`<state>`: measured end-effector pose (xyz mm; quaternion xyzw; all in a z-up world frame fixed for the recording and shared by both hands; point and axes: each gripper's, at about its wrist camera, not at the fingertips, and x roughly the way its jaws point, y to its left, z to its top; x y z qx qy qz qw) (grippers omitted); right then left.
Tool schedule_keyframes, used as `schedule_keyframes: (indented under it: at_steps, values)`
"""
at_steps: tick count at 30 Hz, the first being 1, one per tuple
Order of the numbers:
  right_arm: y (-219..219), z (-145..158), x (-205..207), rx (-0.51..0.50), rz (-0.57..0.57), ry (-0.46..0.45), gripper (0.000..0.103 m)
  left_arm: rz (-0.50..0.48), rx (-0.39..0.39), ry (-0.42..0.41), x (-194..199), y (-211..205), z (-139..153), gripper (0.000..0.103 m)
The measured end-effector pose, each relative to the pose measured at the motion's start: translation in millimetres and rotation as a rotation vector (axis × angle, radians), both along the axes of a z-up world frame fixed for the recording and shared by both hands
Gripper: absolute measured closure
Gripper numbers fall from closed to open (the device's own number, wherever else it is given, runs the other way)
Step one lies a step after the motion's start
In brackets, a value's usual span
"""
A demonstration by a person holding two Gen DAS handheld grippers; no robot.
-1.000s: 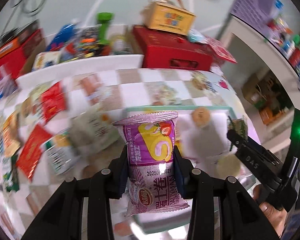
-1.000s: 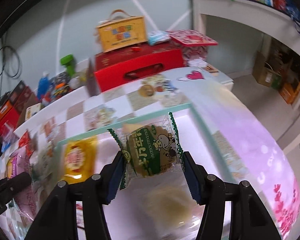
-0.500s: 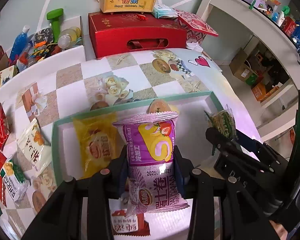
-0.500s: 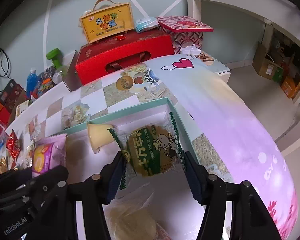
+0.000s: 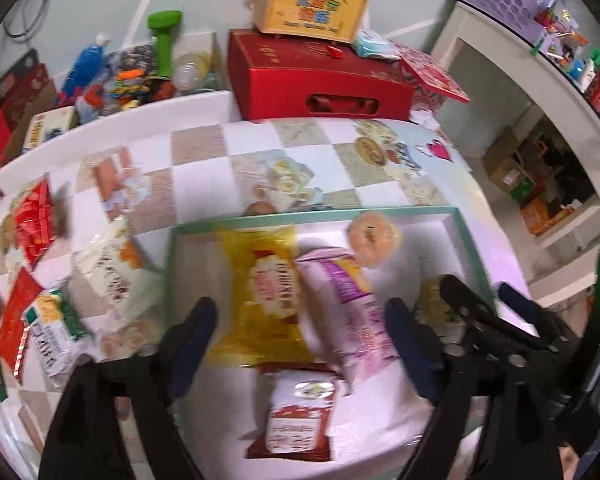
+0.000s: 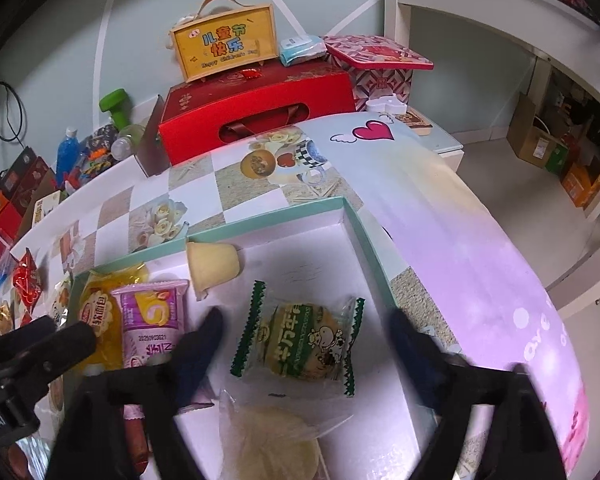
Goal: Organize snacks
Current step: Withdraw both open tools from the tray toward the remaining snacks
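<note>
Lying beneath spread-jawed left gripper [image 5: 296, 332] and right gripper [image 6: 304, 340], just opened: purple packet [image 6: 152, 320] dated "20250903021".

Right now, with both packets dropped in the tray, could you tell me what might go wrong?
The open right gripper straddles the green-edged biscuit packet; lowering it could snag the packet. The purple roll packet overlaps the yellow bread packet and may slide. The teal-rimmed tray is filling near its wall.

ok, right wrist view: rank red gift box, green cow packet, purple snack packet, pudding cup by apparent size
1. red gift box, although farthest from the camera
2. green cow packet
3. purple snack packet, close to the green one and partly hidden, so unsure
4. pudding cup
</note>
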<state>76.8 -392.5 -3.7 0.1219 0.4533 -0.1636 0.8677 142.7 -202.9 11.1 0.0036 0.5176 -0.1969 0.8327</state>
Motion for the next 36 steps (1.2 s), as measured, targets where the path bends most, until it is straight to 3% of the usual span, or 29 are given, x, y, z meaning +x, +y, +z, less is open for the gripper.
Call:
schedule_keyframes:
  at_steps: [8, 23, 27, 36]
  values:
    - [20, 5, -7, 0.002, 0.020, -0.016, 0.000, 0.103, 0.062, -0.066, -6, 40, -4, 0.002]
    - [76, 25, -16, 0.037, -0.002, -0.086, 0.000, 0.273, 0.049, -0.123, -28, 134, 2, 0.002]
    - [97, 21, -10, 0.086, 0.033, -0.074, 0.000, 0.304, 0.067, -0.161, -33, 156, 6, 0.002]
    - [148, 20, -2, 0.066, 0.140, -0.070, 0.000, 0.396, 0.074, -0.198, -42, 209, 5, 0.002]
